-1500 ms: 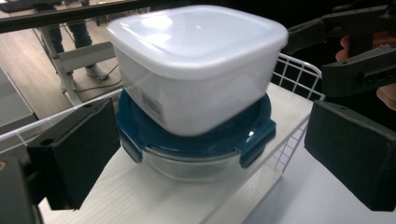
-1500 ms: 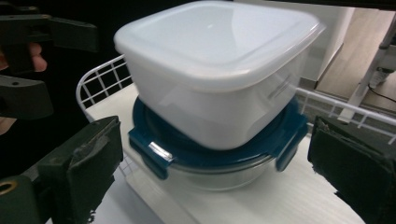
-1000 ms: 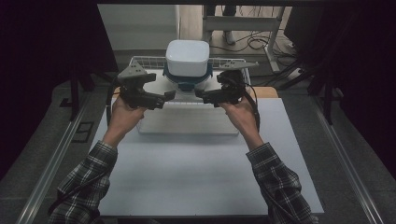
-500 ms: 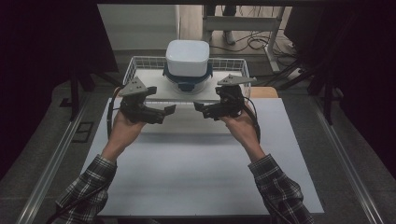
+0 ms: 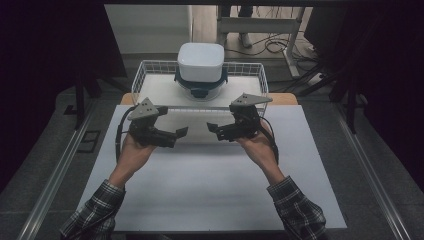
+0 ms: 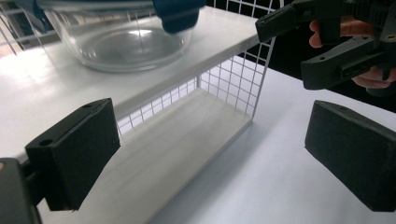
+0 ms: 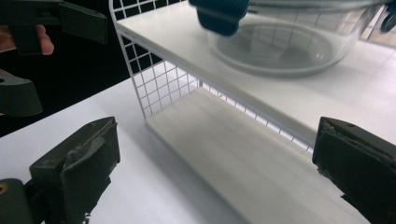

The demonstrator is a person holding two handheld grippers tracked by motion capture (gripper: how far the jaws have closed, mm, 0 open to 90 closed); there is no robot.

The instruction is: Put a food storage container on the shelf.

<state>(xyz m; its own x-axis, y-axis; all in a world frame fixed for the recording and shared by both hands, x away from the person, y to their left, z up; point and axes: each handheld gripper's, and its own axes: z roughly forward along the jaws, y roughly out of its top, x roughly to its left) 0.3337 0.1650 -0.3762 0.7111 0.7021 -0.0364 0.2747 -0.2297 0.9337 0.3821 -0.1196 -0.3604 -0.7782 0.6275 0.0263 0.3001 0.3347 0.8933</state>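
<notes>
high view: lidded glass container [image 5: 200,70] on wire shelf [image 5: 145,75], beyond both empty tongs.

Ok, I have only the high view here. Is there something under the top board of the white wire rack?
Observer: Yes, a lower shelf of pale wood sits under it, and nothing lies on it.
Operator: And the lowest part of the container on top, what is it made of?
Observer: It is a clear glass bowl that stands on the top board, and it looks empty.
</notes>
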